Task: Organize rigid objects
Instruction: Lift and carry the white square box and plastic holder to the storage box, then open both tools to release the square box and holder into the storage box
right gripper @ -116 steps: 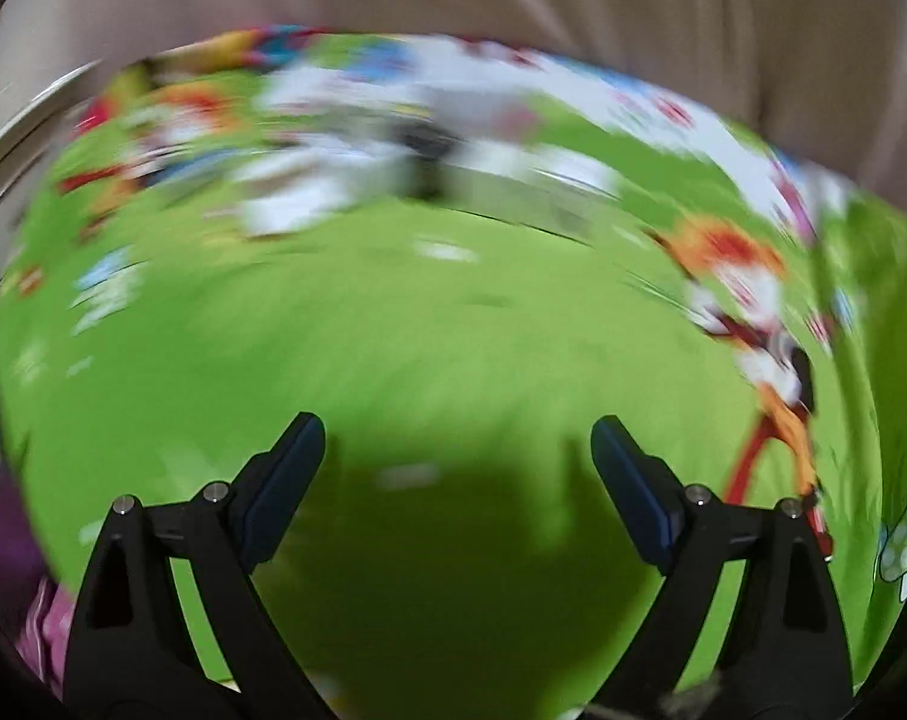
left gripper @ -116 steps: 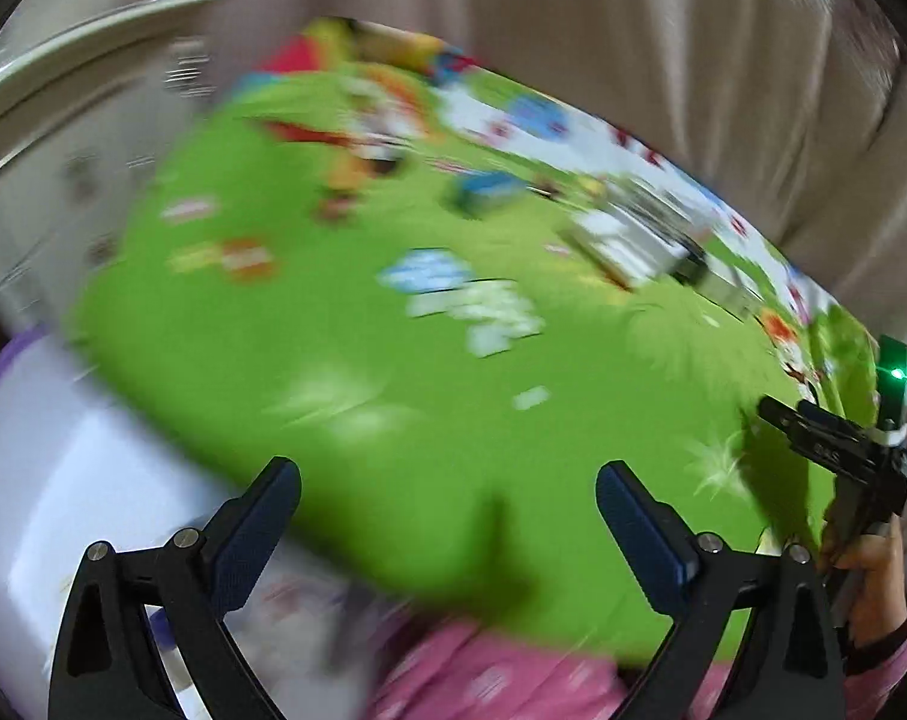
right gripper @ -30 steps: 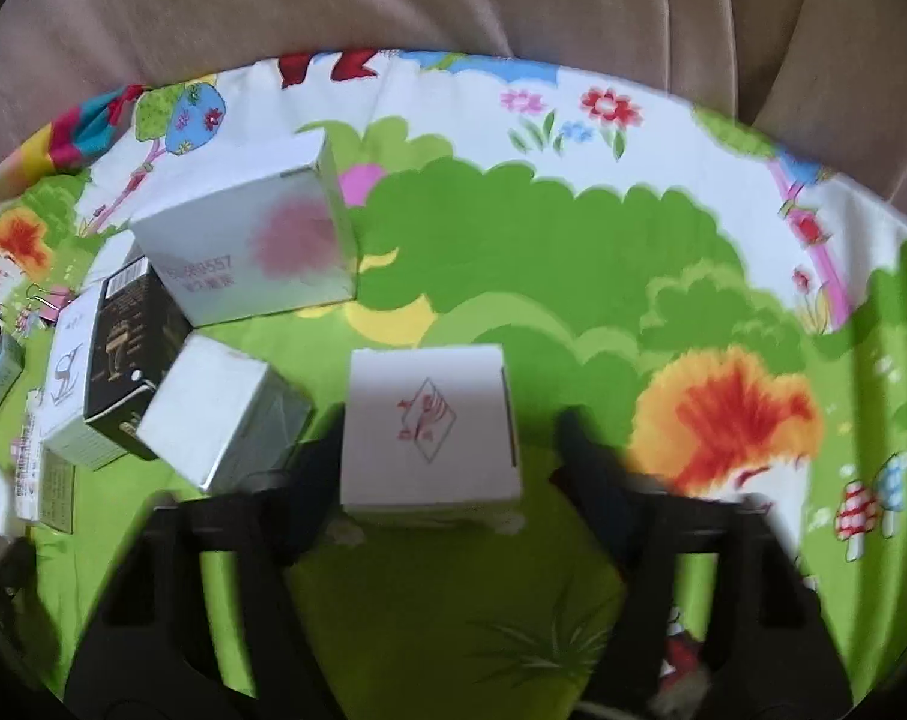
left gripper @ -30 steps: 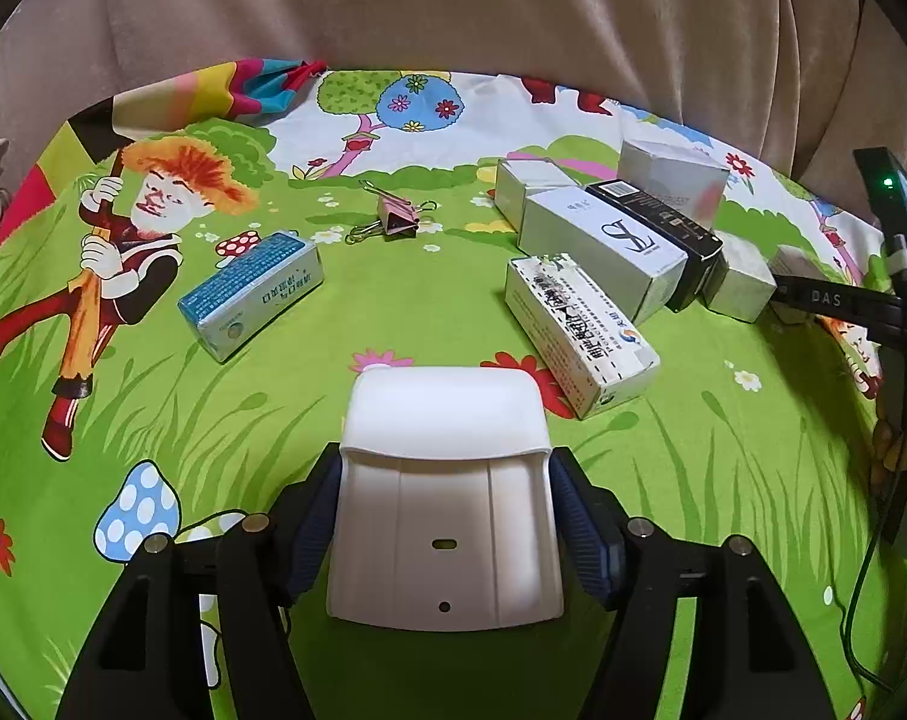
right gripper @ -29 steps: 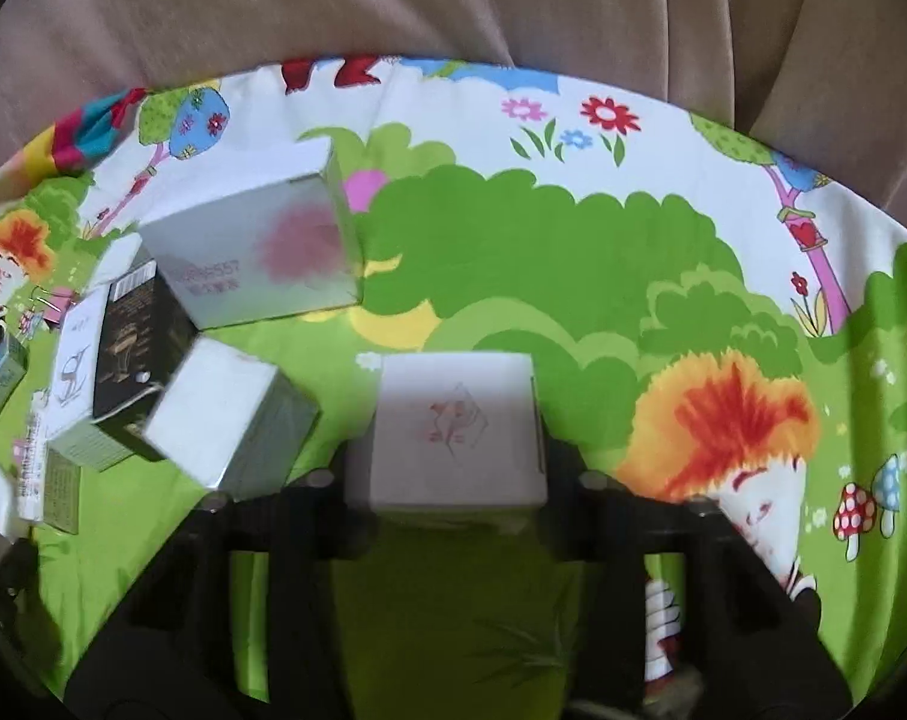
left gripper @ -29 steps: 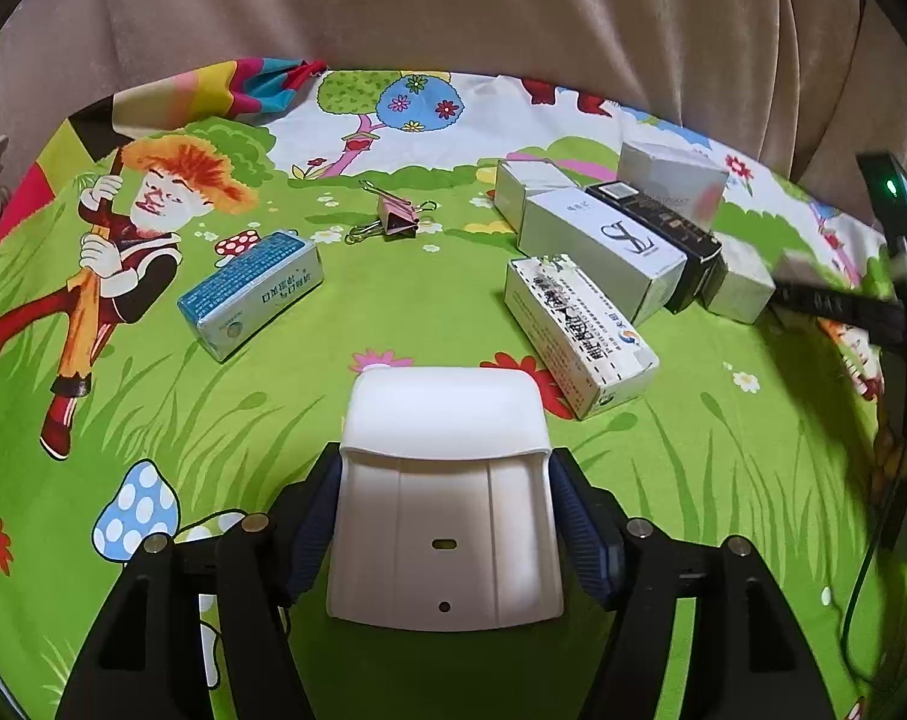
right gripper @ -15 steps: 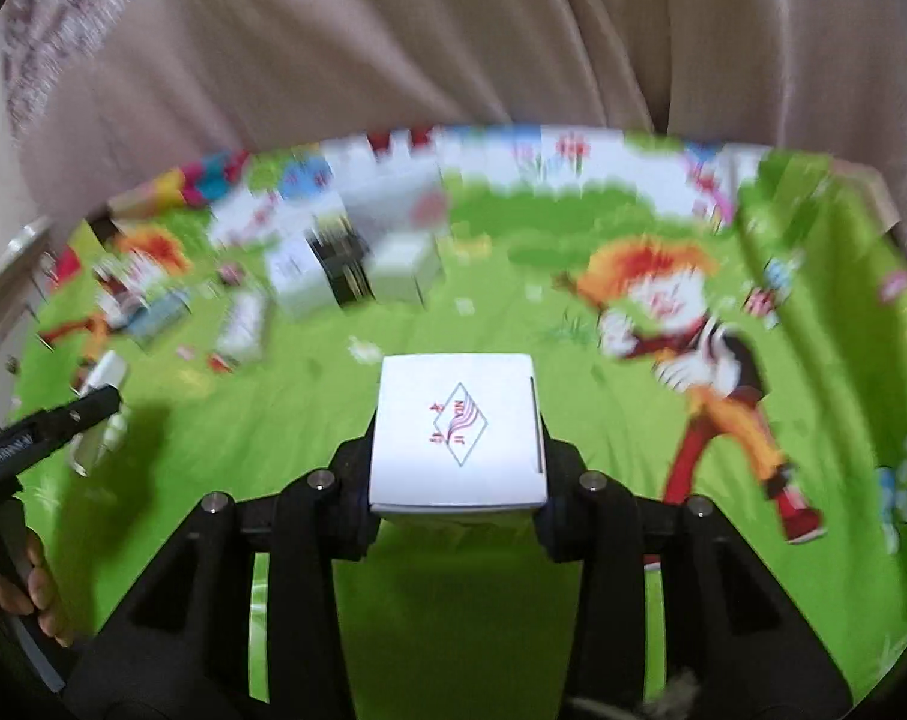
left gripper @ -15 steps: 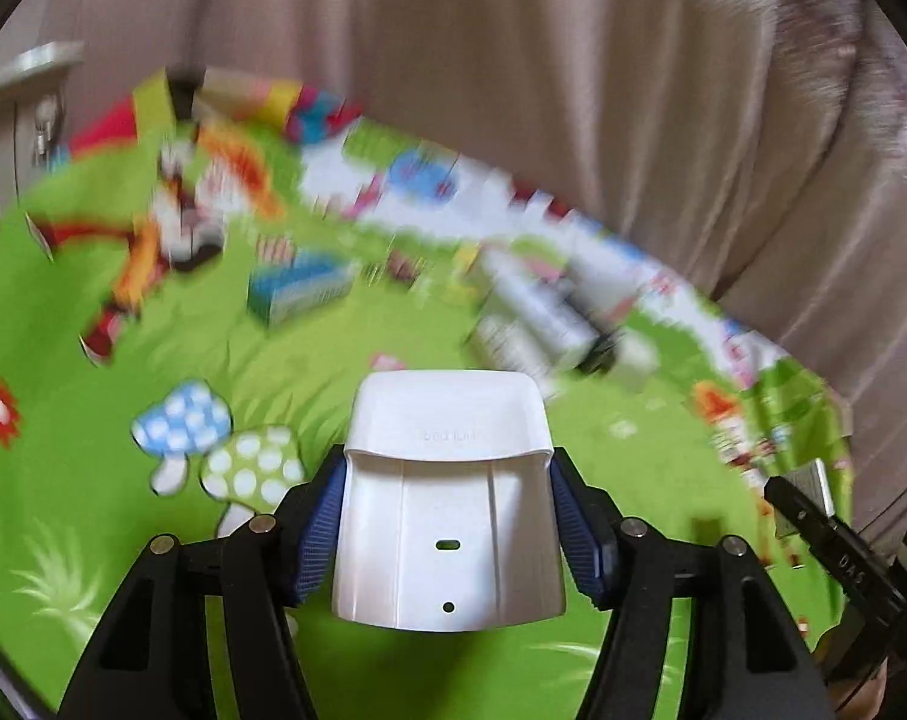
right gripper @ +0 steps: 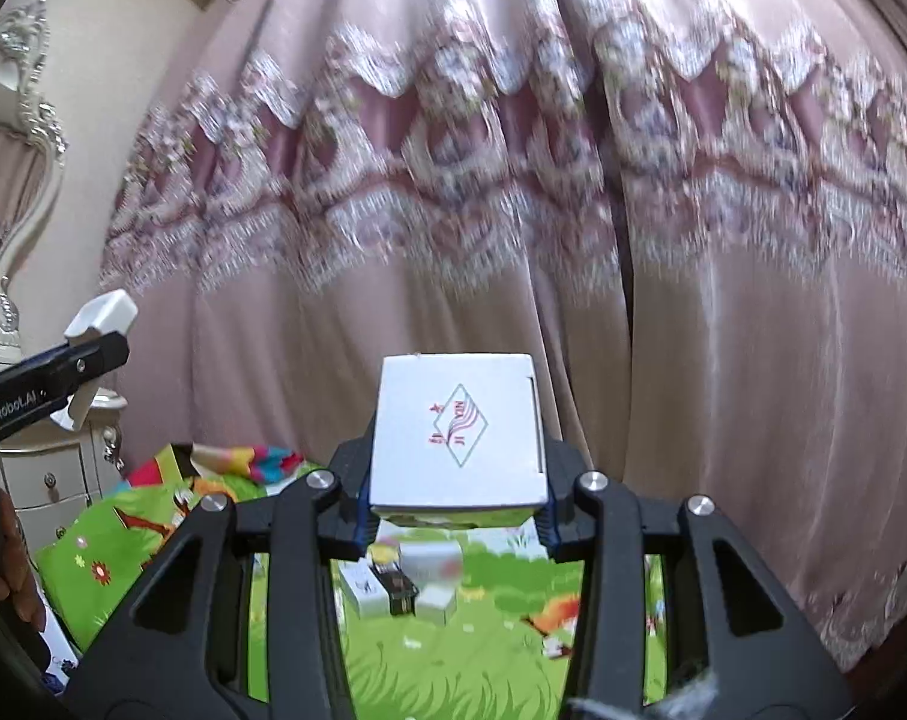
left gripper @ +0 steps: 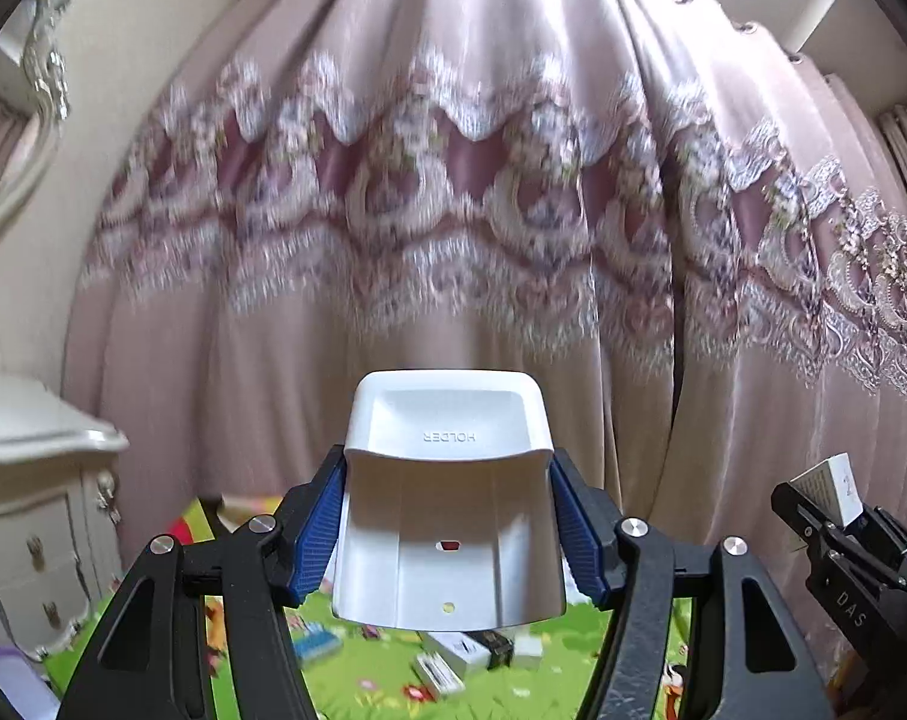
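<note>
Pink curtains [left gripper: 453, 210] with a lacy scalloped band fill almost the whole background in both wrist views, and down at the bottom edge you can just catch the bright green cartoon-print mat [right gripper: 453, 660] with a cluster of small boxes [left gripper: 465, 654] lying on it, blurred. A cream carved dresser [left gripper: 27, 516] sits off to the left.

Both hands are up in the air and both are loaded. The left gripper [left gripper: 450, 531] has its blue pads pinching a white plastic holder [left gripper: 447, 504] by its two side walls, the word HOLDER readable on its raised lip, upside down. It looks like a hard moulded shell: light, stiff, smooth-sided, so my read is it could slide in the pads if squeezed too gently. The flat side walls look like the right place to take it, not the curved lip.

Over on the right, the right gripper [right gripper: 456, 507] is clamped on a small white carton [right gripper: 456, 432] with a red and blue diamond logo on top, gripped across its near end. Cardboard, probably light and possibly hollow, so I'd judge too hard a squeeze would dent the sides. Holding it low across the short sides looks sound.

Each gripper shows at the edge of the other's view, well clear of the mat below.
</note>
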A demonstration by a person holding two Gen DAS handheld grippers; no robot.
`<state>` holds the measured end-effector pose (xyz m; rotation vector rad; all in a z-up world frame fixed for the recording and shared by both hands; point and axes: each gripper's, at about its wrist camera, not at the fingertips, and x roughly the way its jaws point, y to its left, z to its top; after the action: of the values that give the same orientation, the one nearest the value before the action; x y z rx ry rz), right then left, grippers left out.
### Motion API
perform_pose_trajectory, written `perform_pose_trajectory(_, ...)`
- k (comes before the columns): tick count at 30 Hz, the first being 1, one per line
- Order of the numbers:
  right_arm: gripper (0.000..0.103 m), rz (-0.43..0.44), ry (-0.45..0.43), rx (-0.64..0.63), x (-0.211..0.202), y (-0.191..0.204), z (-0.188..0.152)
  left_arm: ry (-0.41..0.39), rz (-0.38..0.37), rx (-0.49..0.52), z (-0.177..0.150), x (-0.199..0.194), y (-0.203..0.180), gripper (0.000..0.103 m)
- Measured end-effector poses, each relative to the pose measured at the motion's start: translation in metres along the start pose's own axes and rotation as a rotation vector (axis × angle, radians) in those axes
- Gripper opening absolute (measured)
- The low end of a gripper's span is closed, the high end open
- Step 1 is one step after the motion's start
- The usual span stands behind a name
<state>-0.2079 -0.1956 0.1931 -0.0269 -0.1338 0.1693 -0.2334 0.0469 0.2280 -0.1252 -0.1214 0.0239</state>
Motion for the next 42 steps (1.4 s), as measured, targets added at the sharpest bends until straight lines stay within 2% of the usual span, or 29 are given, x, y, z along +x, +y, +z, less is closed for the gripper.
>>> perform_pose_trajectory(4, 0.044, 0.032, -0.042, -0.039, -0.011, 0.019, 0.01, -0.031, 0.014, 0.008, 0.007, -0.018, 0.005, 0.064)
perform_pose_trajectory(9, 0.044, 0.098, -0.039, -0.05, -0.012, 0.04, 0.012, -0.032, 0.035, -0.002, 0.011, -0.033, 0.019, 0.064)
perform_pose_trajectory(13, 0.044, 0.185, -0.028, -0.063, -0.02, 0.065, 0.01, -0.035, 0.083, 0.018, 0.009, -0.053, 0.035, 0.064)
perform_pose_trajectory(18, 0.044, 0.355, 0.024, -0.063, -0.024, 0.106, 0.004, 0.023, 0.168, 0.013, 0.002, -0.078, 0.07, 0.064)
perform_pose_trajectory(22, 0.044, 0.545, 0.164, -0.067, -0.013, 0.15, -0.013, 0.125, 0.271, -0.027, -0.013, -0.095, 0.11, 0.064)
perform_pose_trajectory(26, 0.044, 0.739, 0.337, -0.124, -0.001, 0.209, -0.039, 0.273, 0.402, -0.097, -0.039, -0.109, 0.158, 0.064)
perform_pose_trajectory(29, 0.044, 0.856, 0.458, -0.166, 0.005, 0.248, -0.057, 0.386, 0.507, -0.154, -0.062, -0.123, 0.193, 0.064)
perform_pose_trajectory(32, 0.044, 0.951, 0.573, -0.207, 0.008, 0.283, -0.077, 0.51, 0.576, -0.235, -0.086, -0.134, 0.223, 0.064)
perform_pose_trajectory(34, 0.044, 0.989, 0.621, -0.236, 0.007, 0.303, -0.09, 0.579, 0.615, -0.31, -0.103, -0.145, 0.242, 0.064)
perform_pose_trajectory(37, 0.044, 1.034, 0.666, -0.291, -0.003, 0.325, -0.108, 0.642, 0.663, -0.373, -0.124, -0.159, 0.262, 0.064)
perform_pose_trajectory(42, 0.044, 1.104, 0.706, -0.396, -0.019, 0.358, -0.129, 0.74, 0.726, -0.413, -0.146, -0.17, 0.284, 0.064)
